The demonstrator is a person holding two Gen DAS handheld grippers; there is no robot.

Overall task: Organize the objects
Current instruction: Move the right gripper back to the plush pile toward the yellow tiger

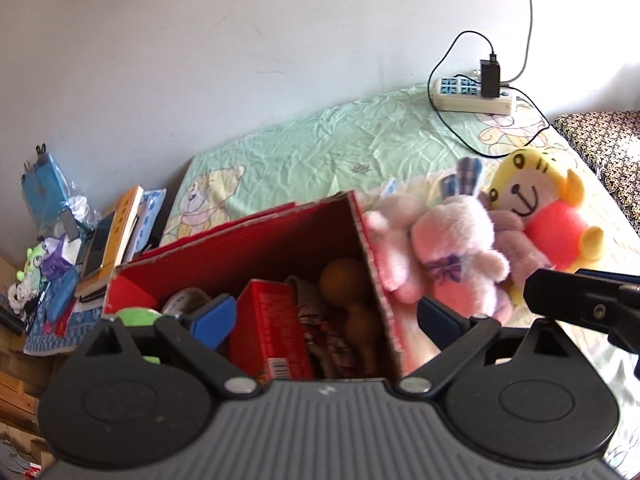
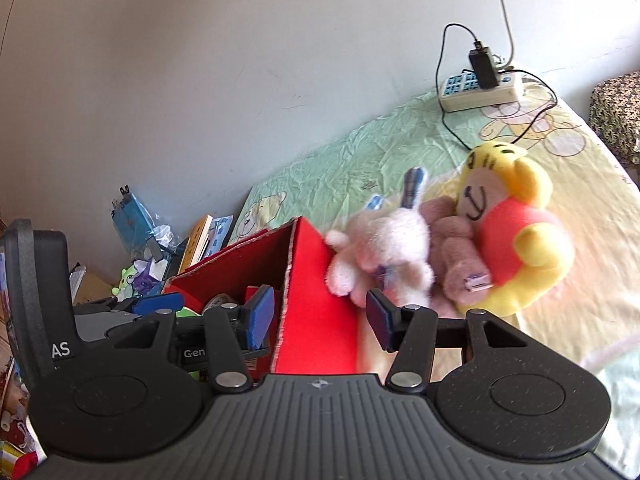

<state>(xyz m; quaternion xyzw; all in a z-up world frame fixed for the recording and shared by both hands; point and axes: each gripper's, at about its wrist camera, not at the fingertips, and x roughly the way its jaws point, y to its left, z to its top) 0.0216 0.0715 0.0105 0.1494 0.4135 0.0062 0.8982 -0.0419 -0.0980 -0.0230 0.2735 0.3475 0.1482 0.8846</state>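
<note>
The red box [image 1: 256, 264] sat open-topped on the bed [image 1: 320, 140] with a red carton [image 1: 272, 332], tape roll [image 1: 186, 300] and brown items inside, its right wall edge running between the left gripper [image 1: 324, 312] fingers, whose jaws stood wide apart and gripped nothing. At the box's 2 o'clock lay the pink plush [image 1: 452, 248] and yellow plush [image 1: 536, 216], touching each other. The right gripper [image 2: 320, 316] stood open and empty astride that same wall; bare sheet lay open toward 12 o'clock up to the power strip [image 1: 472, 96].
</note>
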